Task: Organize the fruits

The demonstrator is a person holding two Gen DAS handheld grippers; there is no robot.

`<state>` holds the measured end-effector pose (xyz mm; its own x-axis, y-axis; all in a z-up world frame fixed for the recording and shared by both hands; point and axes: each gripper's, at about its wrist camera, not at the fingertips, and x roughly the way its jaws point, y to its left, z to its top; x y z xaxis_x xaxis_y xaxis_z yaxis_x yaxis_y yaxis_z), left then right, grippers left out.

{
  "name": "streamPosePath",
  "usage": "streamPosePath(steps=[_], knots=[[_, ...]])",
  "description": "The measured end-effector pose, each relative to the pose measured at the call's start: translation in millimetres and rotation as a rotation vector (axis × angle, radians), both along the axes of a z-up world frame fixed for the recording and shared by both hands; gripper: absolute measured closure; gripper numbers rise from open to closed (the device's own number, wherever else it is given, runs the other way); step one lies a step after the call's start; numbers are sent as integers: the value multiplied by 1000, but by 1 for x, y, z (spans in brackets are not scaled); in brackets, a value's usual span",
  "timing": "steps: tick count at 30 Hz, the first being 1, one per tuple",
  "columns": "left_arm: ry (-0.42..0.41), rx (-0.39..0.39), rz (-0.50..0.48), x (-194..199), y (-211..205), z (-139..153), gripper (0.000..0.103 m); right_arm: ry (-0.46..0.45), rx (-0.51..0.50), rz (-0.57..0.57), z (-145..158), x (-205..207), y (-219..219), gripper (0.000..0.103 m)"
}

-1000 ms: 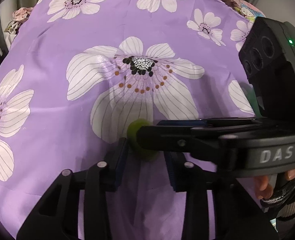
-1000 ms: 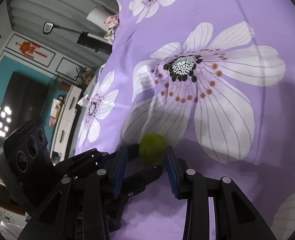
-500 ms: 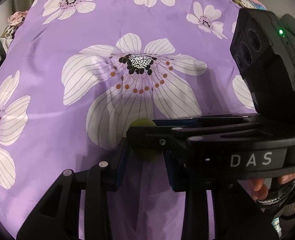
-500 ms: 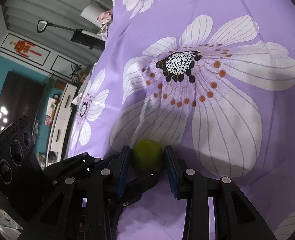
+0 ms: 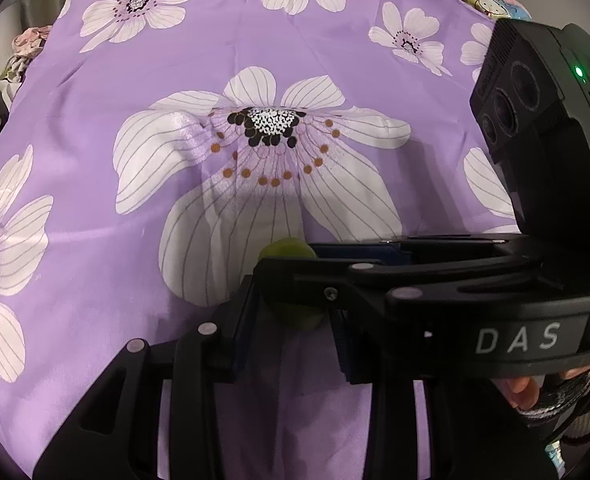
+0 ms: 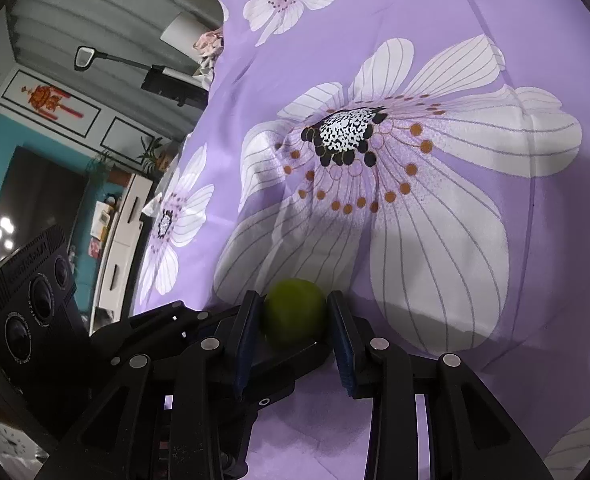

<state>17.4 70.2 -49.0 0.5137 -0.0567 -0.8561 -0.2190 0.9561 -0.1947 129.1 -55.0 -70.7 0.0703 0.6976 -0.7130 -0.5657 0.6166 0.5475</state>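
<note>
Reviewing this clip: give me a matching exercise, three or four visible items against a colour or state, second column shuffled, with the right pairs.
Column 1:
1. green fruit
2. right gripper
3. cloth
4. indicator light

Column 2:
a. purple with white flowers
b. glowing green
c. held between two blue pads
d. closed around a round thing

Pairs: 1-c, 2-d, 3-a, 4-b

Fruit (image 6: 294,316) sits between the pads of the right gripper (image 6: 294,322), touching both. The left gripper (image 5: 291,316) flanks the same fruit (image 5: 291,248) from the crossing direction. Floral cloth (image 6: 435,240) lies beneath and beyond both.
</note>
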Motion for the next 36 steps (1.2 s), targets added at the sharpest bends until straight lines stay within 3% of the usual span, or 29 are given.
streamPosePath(steps=[25,36], knots=[[-132,59,-184,-18,-81,62,69,-160,109,-164,56,-54,-80,66],[-209,44,-407,30,-169,88,69,-273,134,-382,90,-63,-179,66]])
